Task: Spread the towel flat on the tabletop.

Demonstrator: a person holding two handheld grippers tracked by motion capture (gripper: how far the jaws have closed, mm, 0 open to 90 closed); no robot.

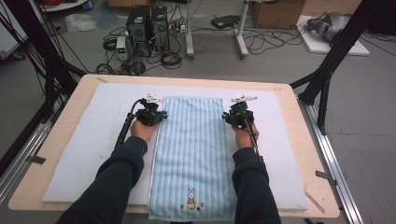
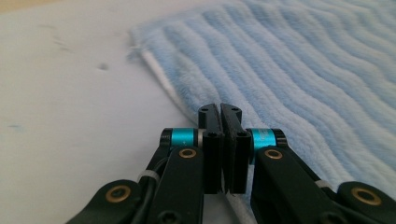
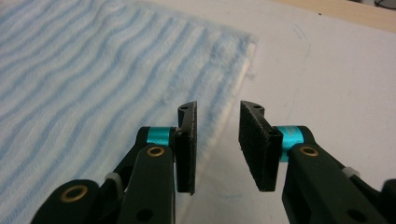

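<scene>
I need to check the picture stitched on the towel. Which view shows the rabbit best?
The high view: the small embroidered rabbit sits near the near hem of the striped light-blue terry towel. Both gripper views show the towel's ribbed pile and side edges.

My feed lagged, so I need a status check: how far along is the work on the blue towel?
Done: the striped blue towel lies spread flat on the white mat. In hand: the left gripper looks shut at the towel's left edge, though what it pinches is hidden; the right gripper is open, its fingers straddling the right edge, not yet closed. Left: probably closing the right grip, then lifting; no fold is visible.
</scene>
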